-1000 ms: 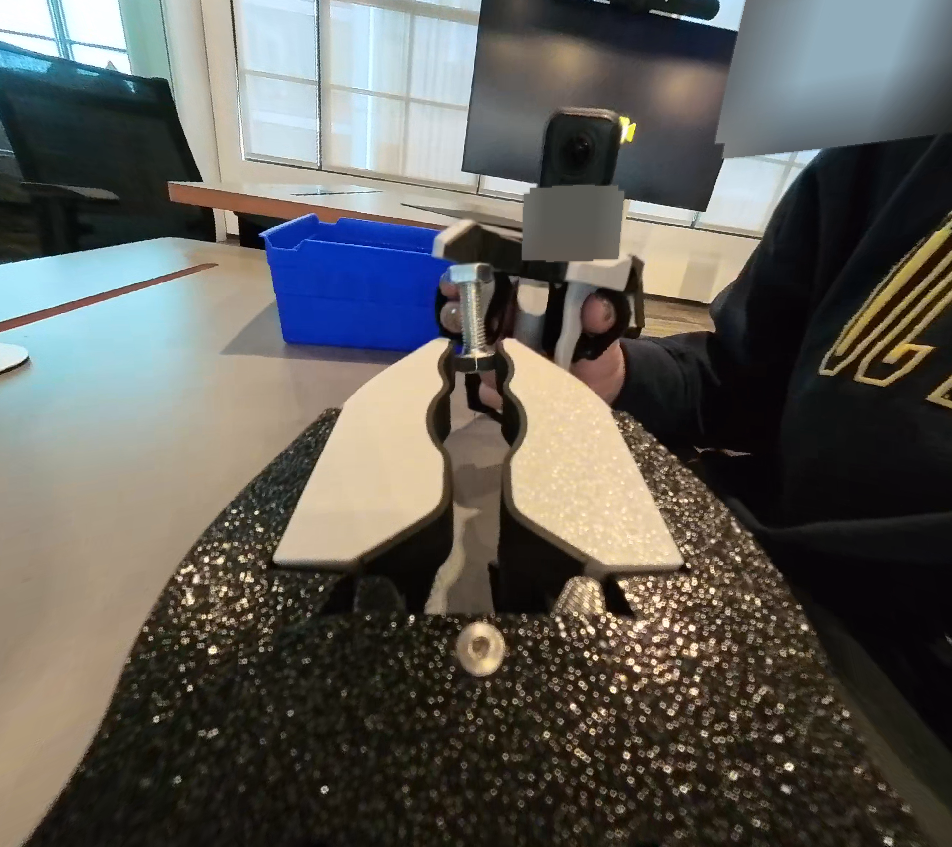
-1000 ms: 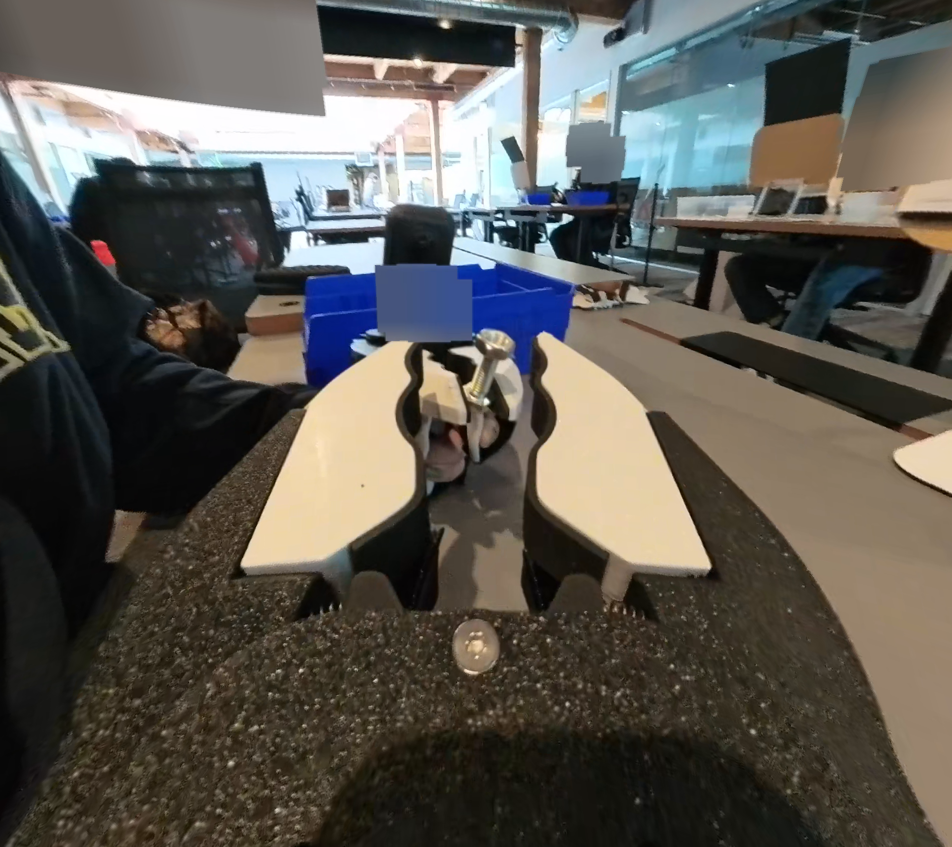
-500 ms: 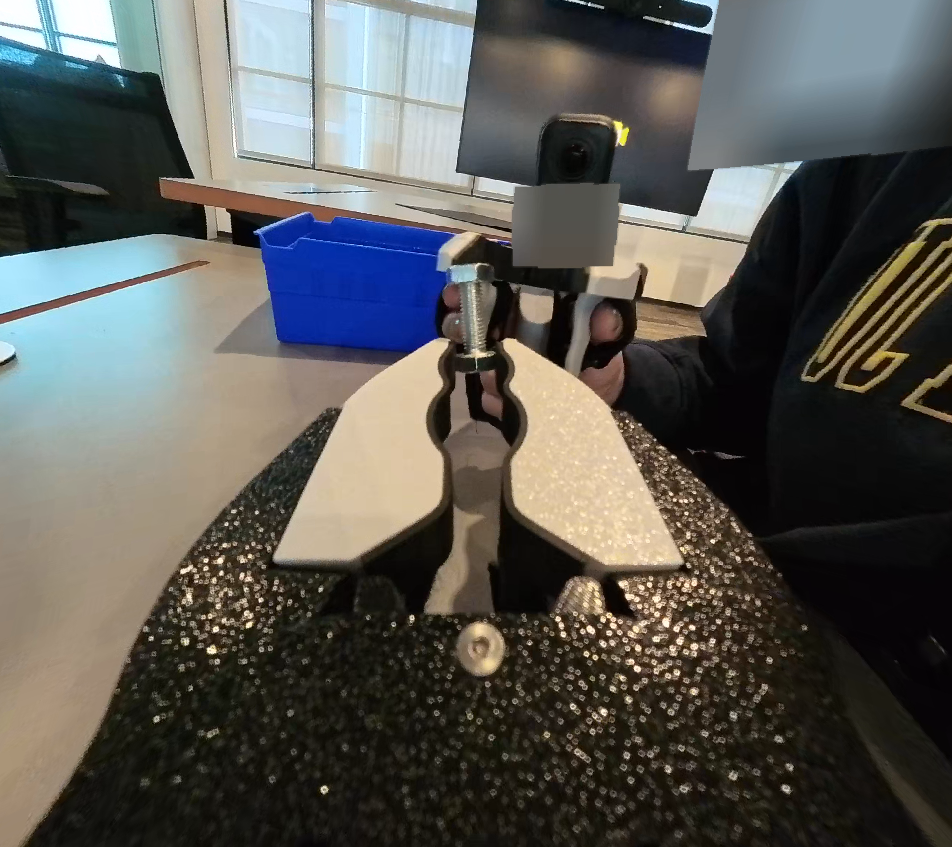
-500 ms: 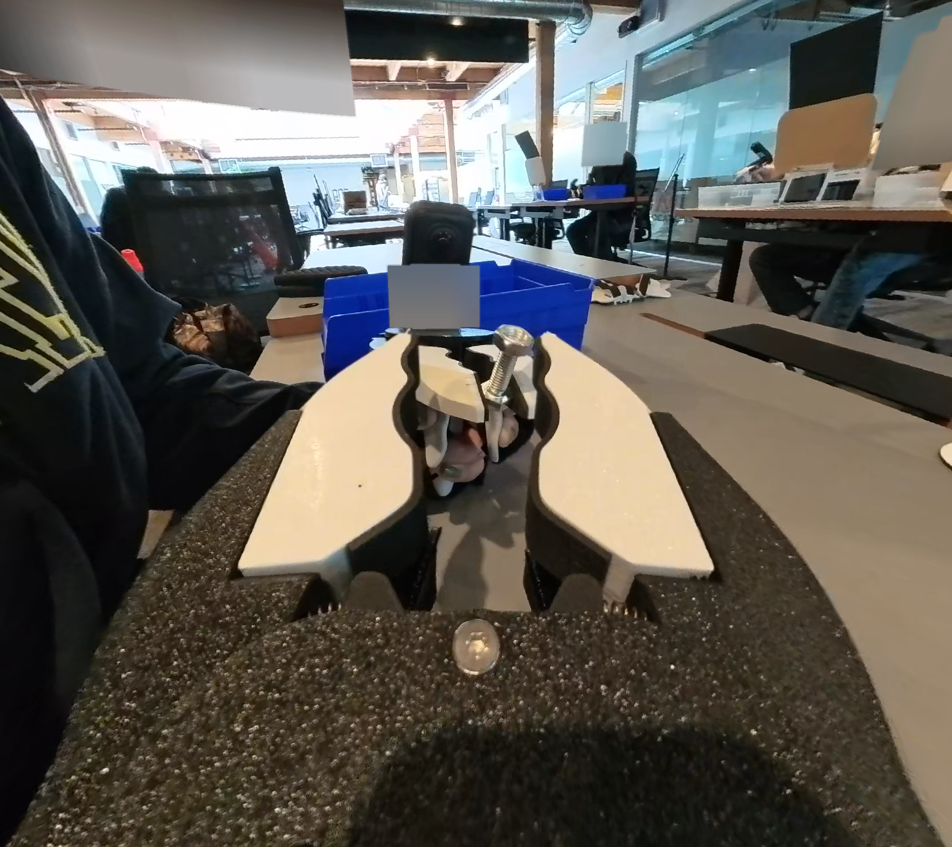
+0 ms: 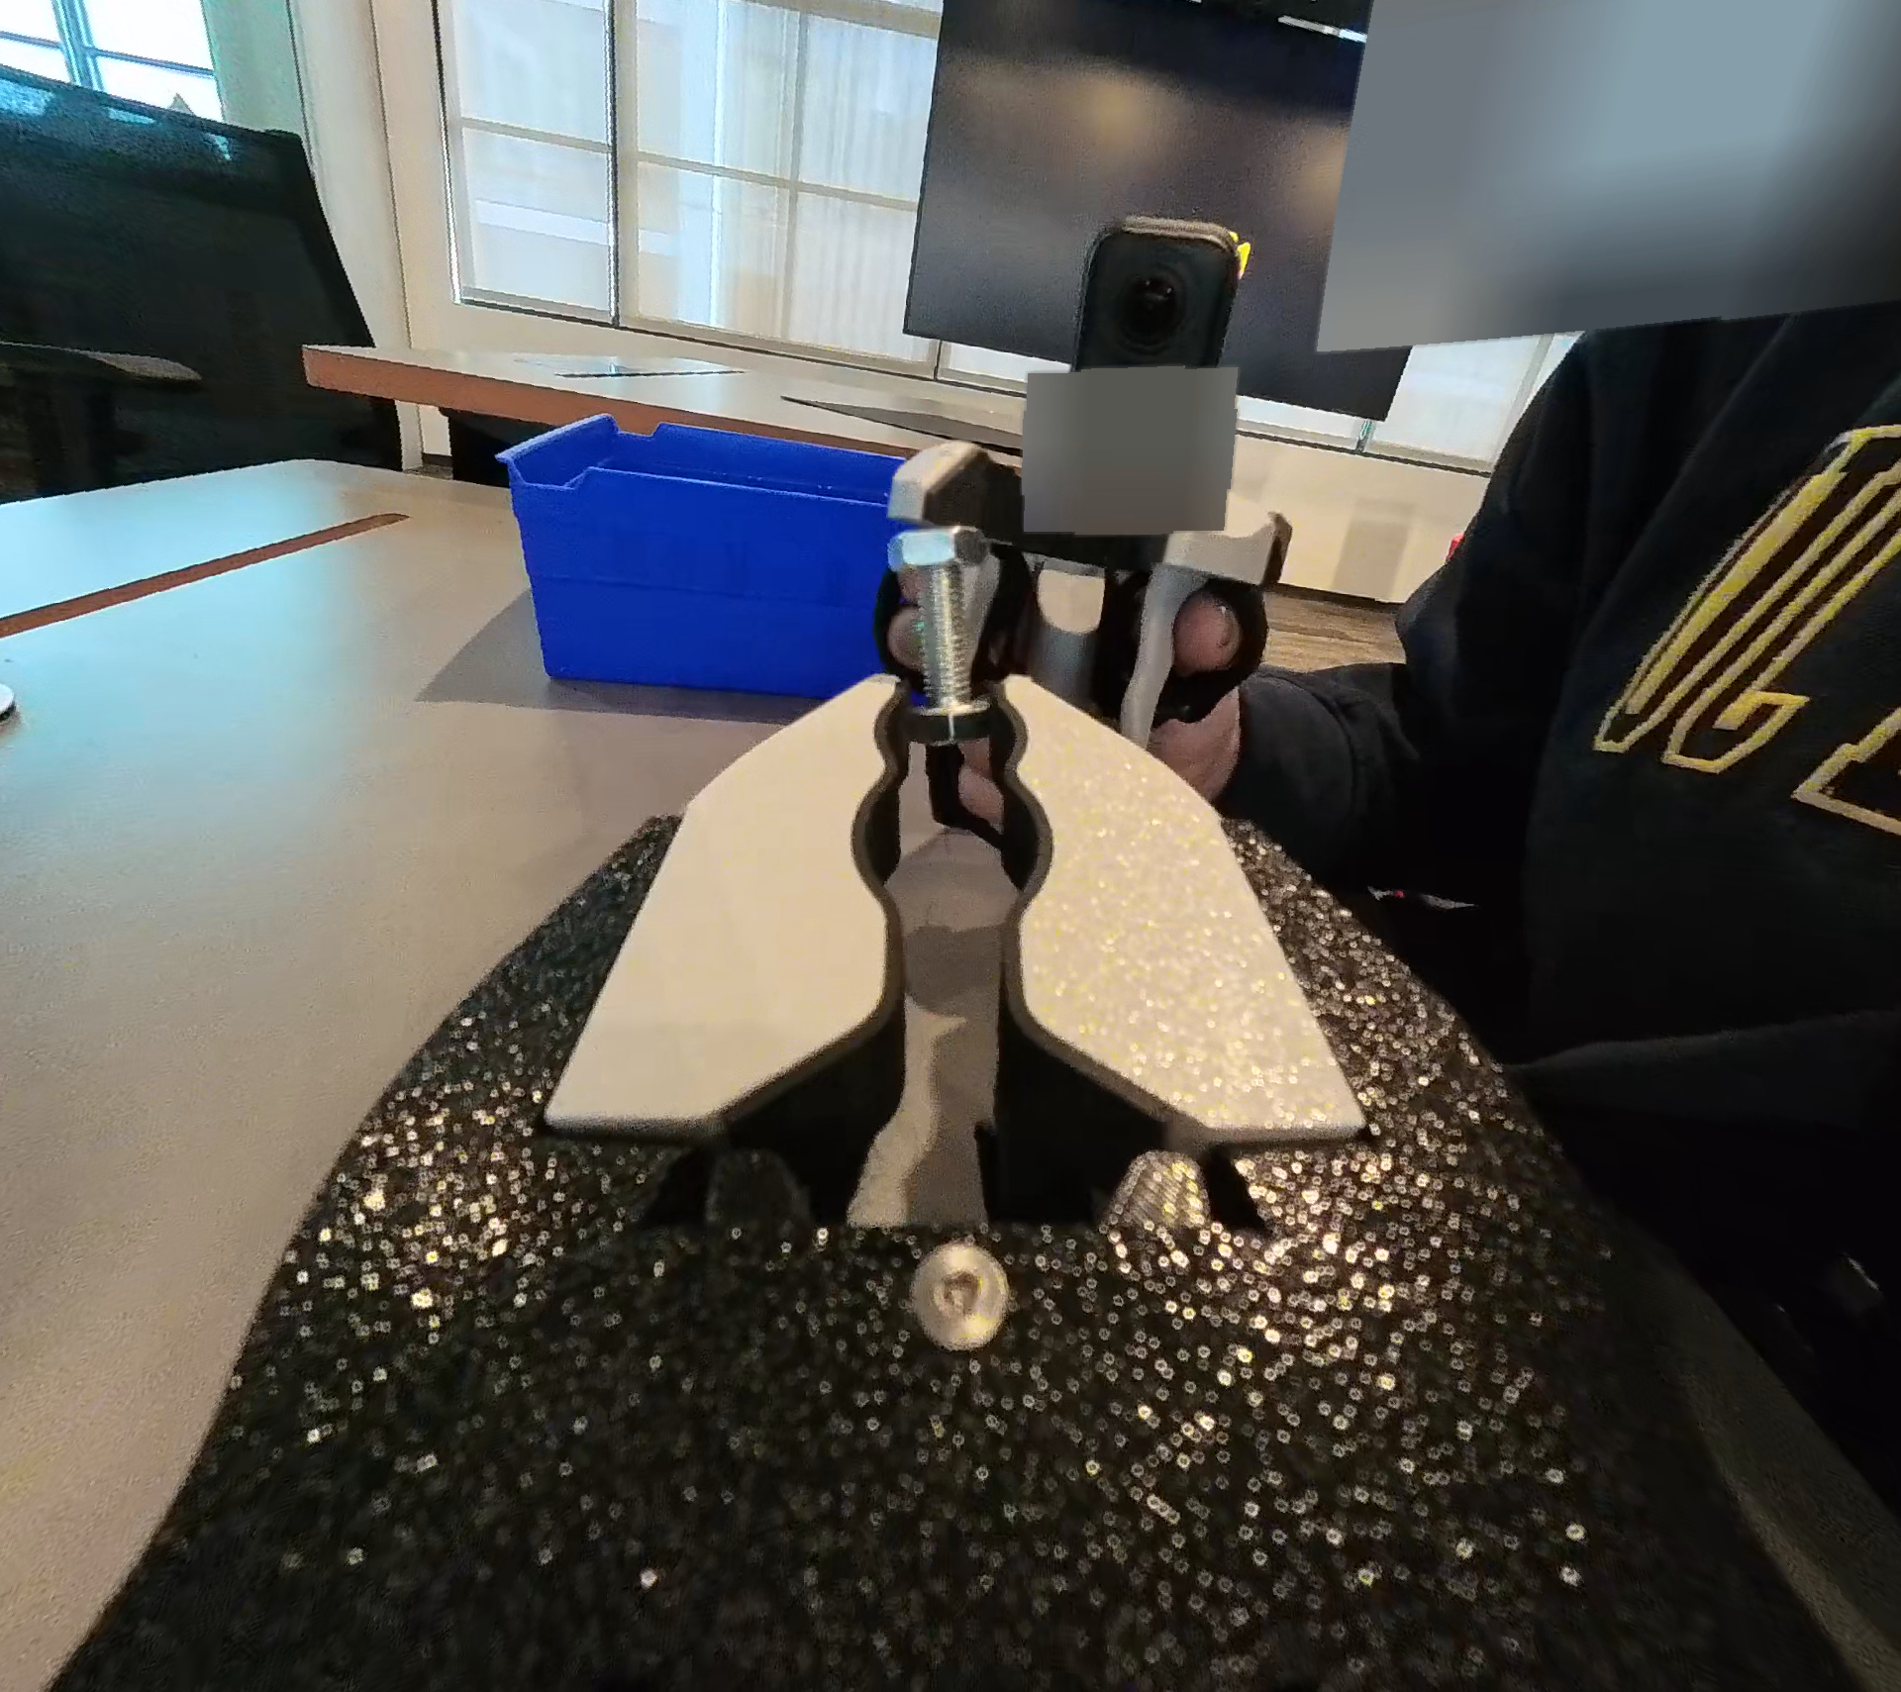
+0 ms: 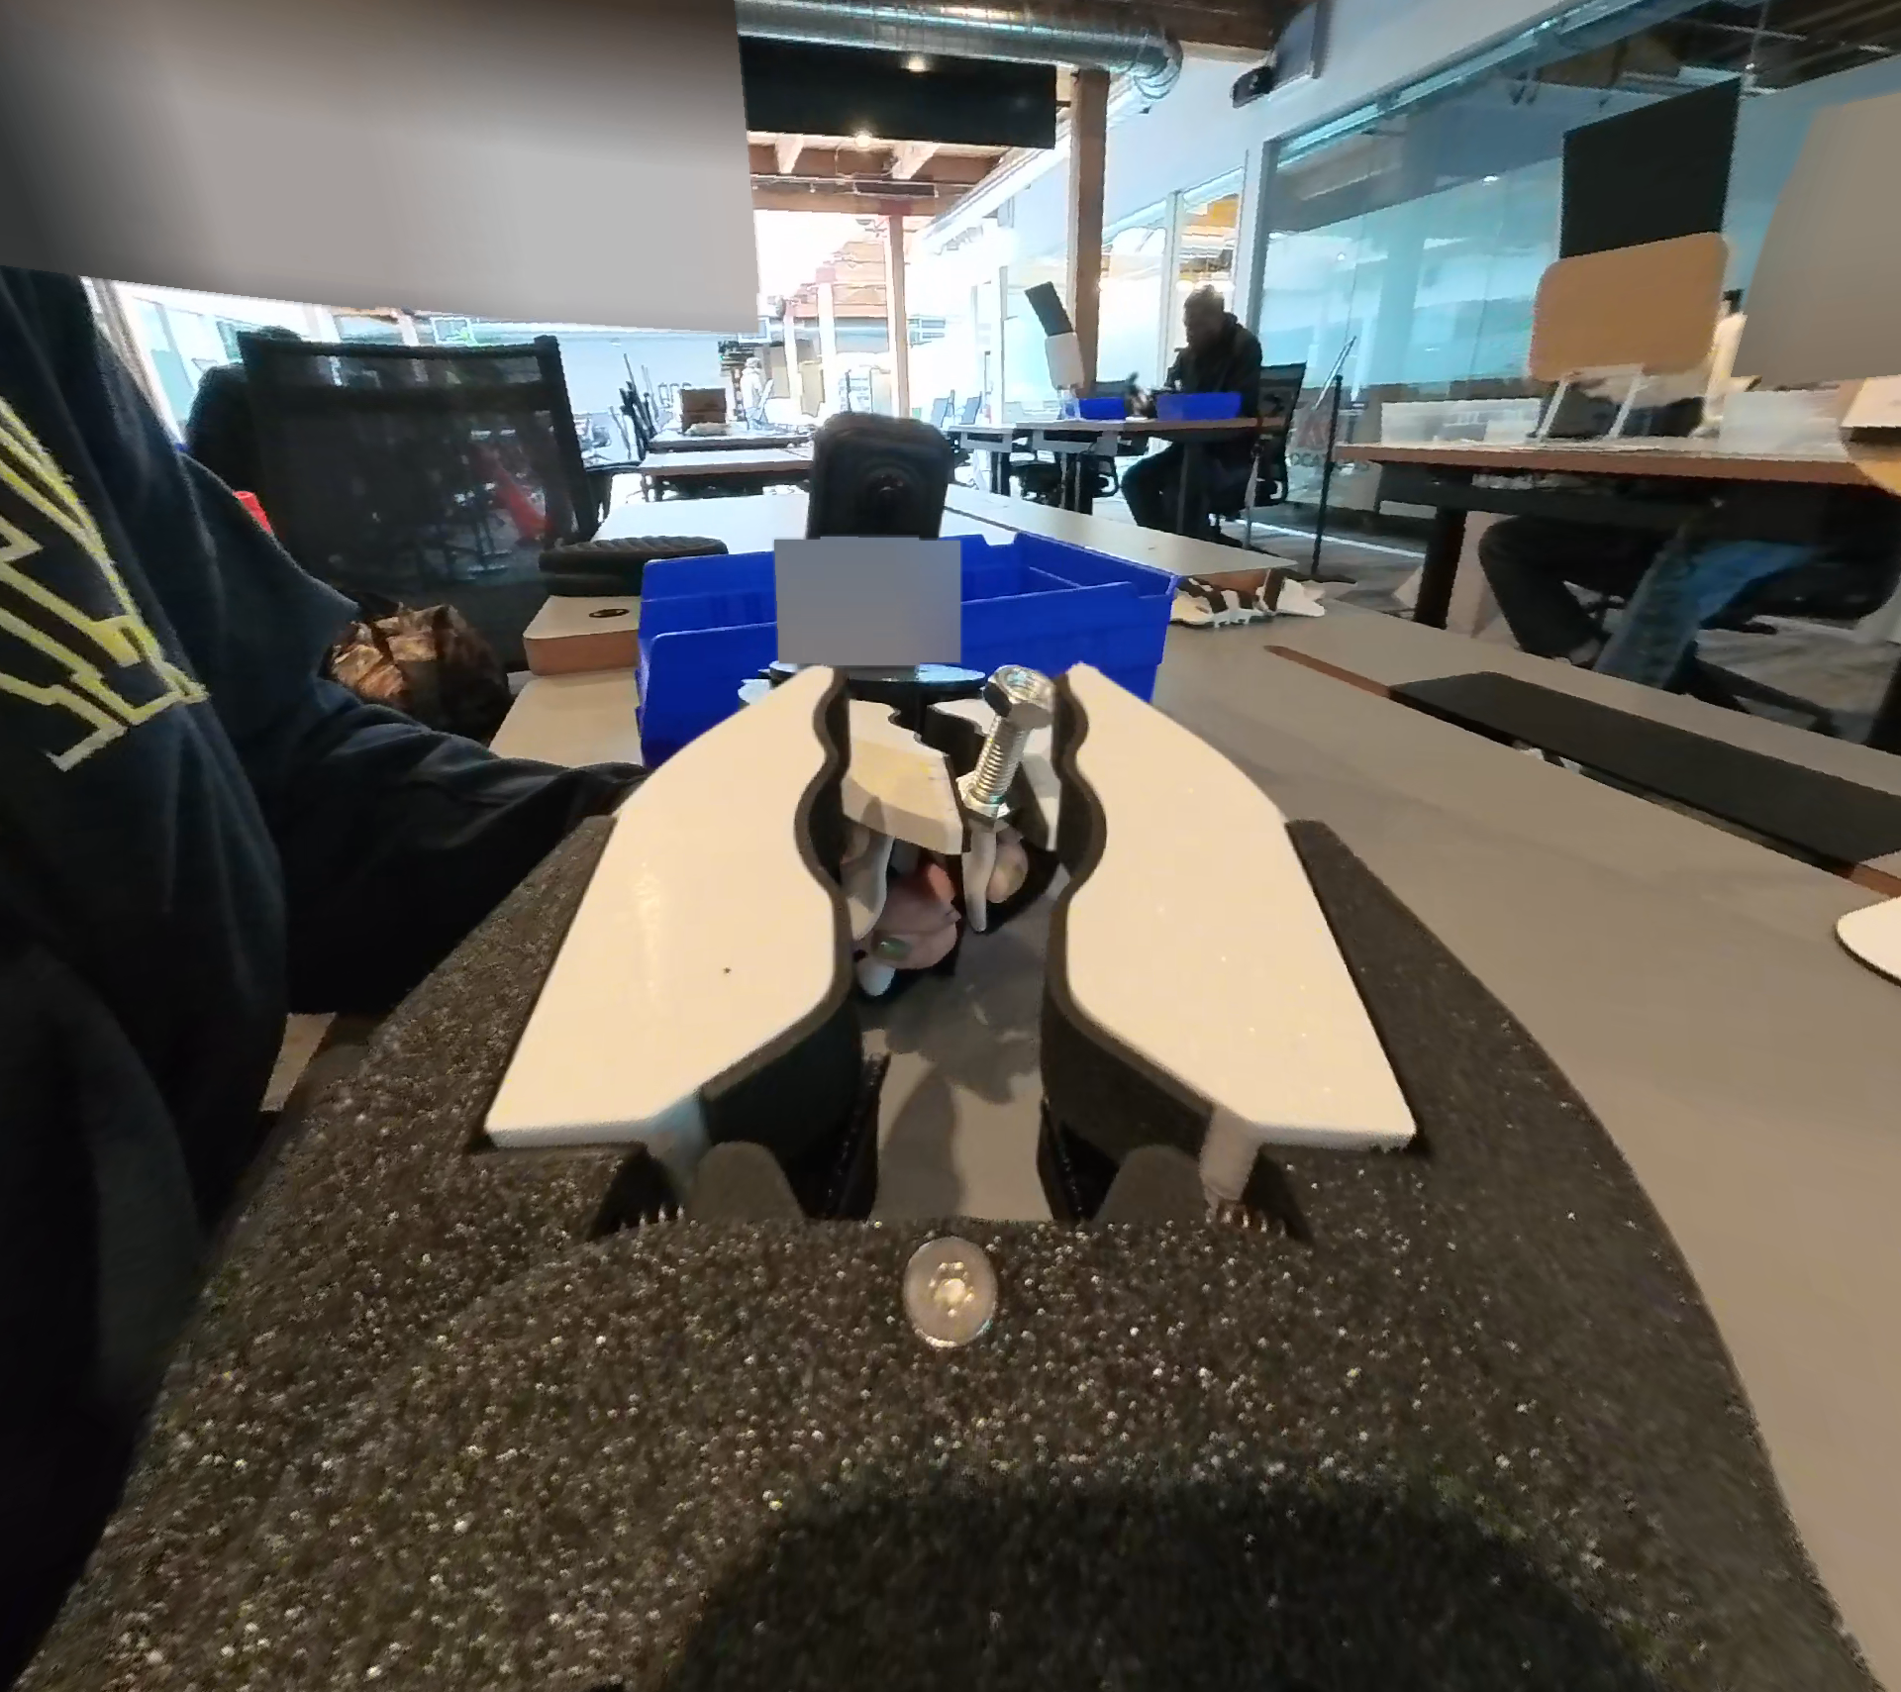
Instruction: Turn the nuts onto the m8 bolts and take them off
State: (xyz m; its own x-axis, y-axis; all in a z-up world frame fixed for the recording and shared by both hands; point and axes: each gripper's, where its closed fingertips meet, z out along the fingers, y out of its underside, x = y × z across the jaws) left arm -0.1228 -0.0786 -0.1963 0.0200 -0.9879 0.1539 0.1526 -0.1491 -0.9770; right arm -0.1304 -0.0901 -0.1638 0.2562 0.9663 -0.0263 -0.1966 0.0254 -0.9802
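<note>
A: Clamping the nut (image 5: 944, 725) in your left gripper (image 5: 947, 722), right? Fingers nearly closed, both pads pressed on its flats, bolt (image 5: 941, 626) standing head-up out of it.

B: Yes. You're holding the nut and not the bolt, so the shank and hex head stay free above the fingertips. My guess: the nut is the fixed part and the bolt is the part to spin.

A: And your right gripper (image 6: 952, 722)?

B: Fingers wide apart, gripping nothing. From its own camera the bolt (image 6: 1006, 753) leans between them, head near the right fingertip (image 6: 1096, 696), daylight on both sides. No pad presses it.

A: Why that pose?

B: Looks like you're lining up to close on the head or upper thread. Grippers face each other across the grey table (image 5: 257, 768), both lifted off it, so there's room to twist.

A: Turning on or off?

B: Can't tell. The nut sits low on the thread, far from the head; direction isn't readable from a still.

A: Blue bin (image 5: 710, 552)?

B: Behind the grippers on the table, presumably the parts store. Contents not visible.
</note>
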